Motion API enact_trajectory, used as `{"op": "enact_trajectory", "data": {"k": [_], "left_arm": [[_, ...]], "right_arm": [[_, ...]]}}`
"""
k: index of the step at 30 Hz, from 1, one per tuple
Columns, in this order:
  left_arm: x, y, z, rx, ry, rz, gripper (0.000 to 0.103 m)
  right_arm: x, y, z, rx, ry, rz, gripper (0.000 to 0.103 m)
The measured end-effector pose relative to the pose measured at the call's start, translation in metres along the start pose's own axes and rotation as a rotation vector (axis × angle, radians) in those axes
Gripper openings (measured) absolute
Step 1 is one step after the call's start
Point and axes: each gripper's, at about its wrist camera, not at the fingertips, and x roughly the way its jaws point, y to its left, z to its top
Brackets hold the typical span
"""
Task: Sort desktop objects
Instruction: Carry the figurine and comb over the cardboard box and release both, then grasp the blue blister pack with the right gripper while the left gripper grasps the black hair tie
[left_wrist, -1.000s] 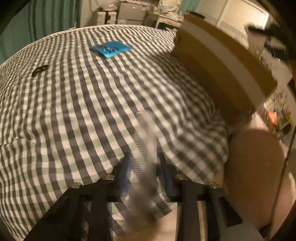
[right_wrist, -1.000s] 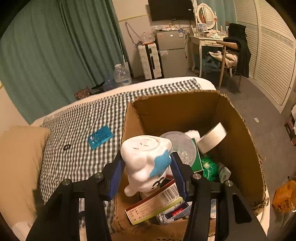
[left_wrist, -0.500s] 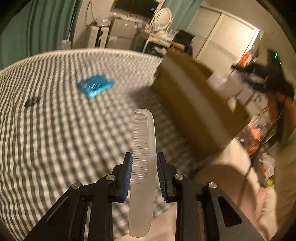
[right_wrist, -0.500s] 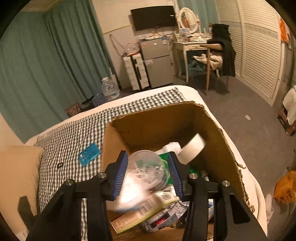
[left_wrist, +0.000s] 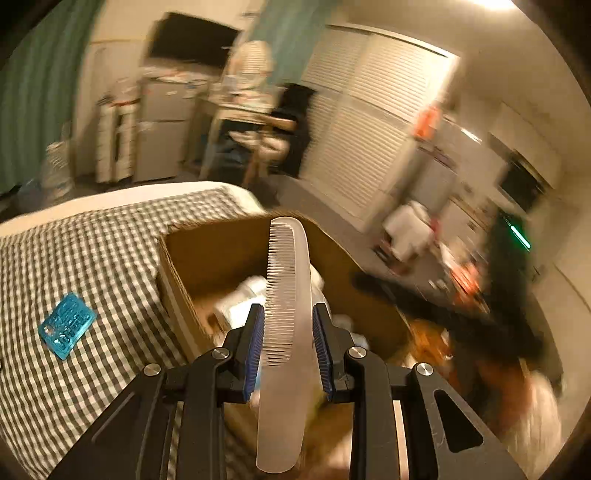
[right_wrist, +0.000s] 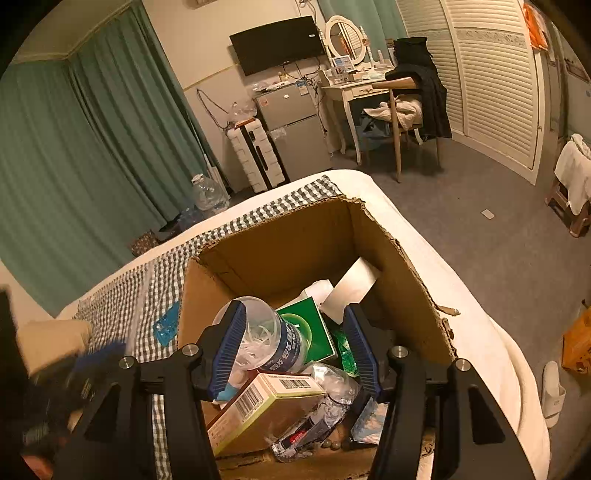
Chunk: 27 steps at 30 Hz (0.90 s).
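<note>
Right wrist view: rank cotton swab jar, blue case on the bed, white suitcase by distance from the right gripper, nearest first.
1. cotton swab jar: in the cardboard box, between the opening jaws of the right gripper, untouched.
2. blue case: on the checked cloth, left of the box.
3. white suitcase: on the floor beyond the bed.

Look past the bed and you have green curtains (right_wrist: 92, 155) covering the far left wall. To their right a dark television (right_wrist: 277, 44) hangs on the wall above a small grey fridge (right_wrist: 295, 129), with a white suitcase (right_wrist: 255, 157) standing just beside the fridge on its left. A large clear water bottle (right_wrist: 208, 194) sits on the floor near the curtains. Further right you see a white dressing table (right_wrist: 354, 88) with an oval mirror (right_wrist: 345, 37), and a wooden chair (right_wrist: 402, 122) draped with dark clothing. White louvred doors (right_wrist: 491, 74) fill the right wall, and grey carpet (right_wrist: 498, 240) covers the floor.
</note>
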Motion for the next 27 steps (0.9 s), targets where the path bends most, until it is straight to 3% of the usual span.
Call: {"op": "enact_trajectory", "data": {"k": [1,2,3,5,7,11,16,20,22,24,27], "left_arm": [[0.010,0.003,0.005,-0.059,0.005,0.048,0.029],[0.017,0.007,0.006,-0.103,0.019,0.071,0.041],[0.022,0.012,0.006,-0.144,0.039,0.086,0.069],[0.026,0.022,-0.001,-0.213,0.066,0.092,0.084],[0.022,0.033,-0.008,-0.219,0.060,0.083,0.085],[0.002,0.075,-0.021,-0.190,0.074,0.180,0.085],[-0.038,0.160,-0.038,-0.180,0.045,0.440,0.091],[-0.071,0.231,-0.063,-0.279,0.030,0.617,0.091],[-0.079,0.259,-0.076,-0.356,0.041,0.702,0.091],[-0.084,0.290,-0.093,-0.446,0.038,0.706,0.091],[-0.083,0.323,-0.114,-0.526,0.029,0.689,0.091]], "right_arm": [[-0.001,0.000,-0.001,0.000,0.000,0.005,0.055],[-0.001,0.001,-0.001,-0.005,0.000,0.008,0.055],[-0.002,0.002,-0.003,-0.010,0.001,0.004,0.055],[-0.001,0.005,-0.005,-0.024,0.000,-0.003,0.056],[0.002,0.010,-0.007,-0.035,-0.002,-0.003,0.058],[0.014,0.028,-0.016,-0.063,0.014,0.018,0.058],[0.035,0.077,-0.026,-0.141,0.049,0.057,0.058],[0.050,0.134,-0.029,-0.172,0.038,0.118,0.061],[0.060,0.171,-0.034,-0.174,0.031,0.159,0.077],[0.073,0.203,-0.042,-0.190,0.037,0.195,0.087],[0.112,0.257,-0.059,-0.250,0.088,0.181,0.089]]}}
